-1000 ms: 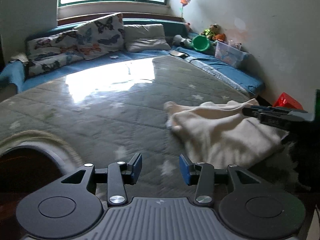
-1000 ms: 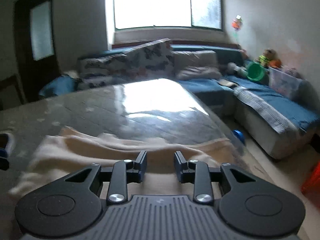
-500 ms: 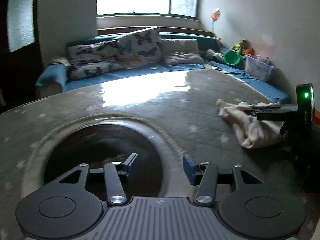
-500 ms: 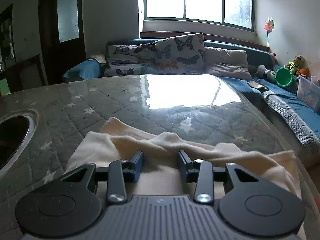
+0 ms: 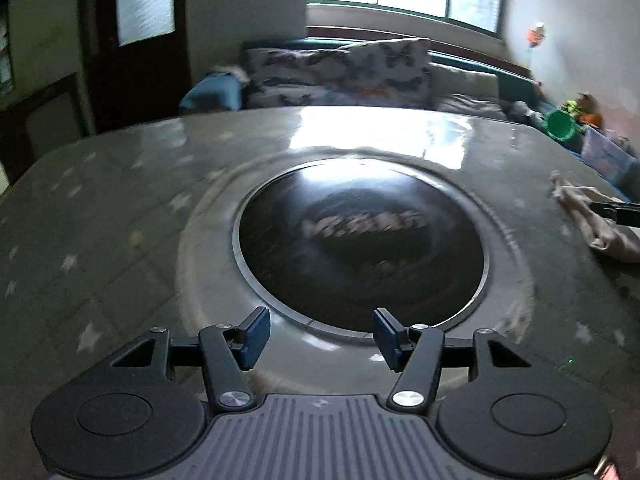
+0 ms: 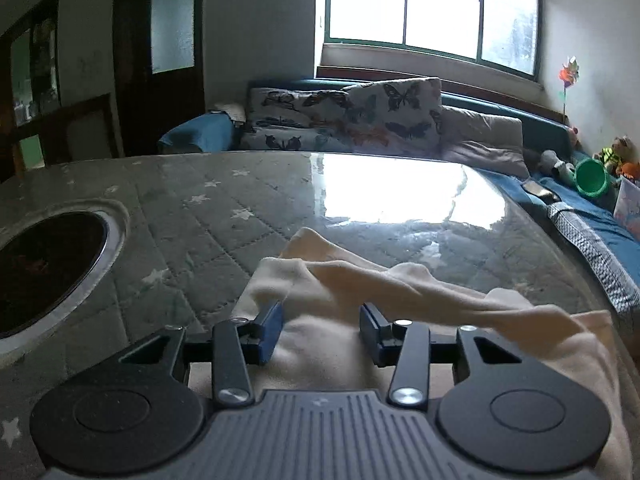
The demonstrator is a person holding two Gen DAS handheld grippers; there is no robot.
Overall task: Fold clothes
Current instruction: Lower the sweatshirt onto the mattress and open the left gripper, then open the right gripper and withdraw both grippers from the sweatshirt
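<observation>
The cream garment lies rumpled on the right part of the worktop, a round surface under a grey quilted cover with pale stars. In the right wrist view it sits directly under and ahead of the right gripper: a raised fold runs across just beyond the fingertips, and flat cloth fills the gap between them. The blue-padded fingers are part-way apart and opening; neither pad presses on the cloth, so nothing is clamped, though whether the tips brush the fabric beneath cannot be told.

The left gripper is well apart from the garment. In its own view the cloth shows only at the far right edge, with the dark tip of the right gripper over it. The left fingers are also opening, wider than the right pair, with nothing between them. They hang over the near rim of the dark round inset at the middle of the worktop, whose glossy face shows blurred reflections.

Beyond the worktop stand a blue sofa with butterfly-print cushions, a bright window and a green bucket.
</observation>
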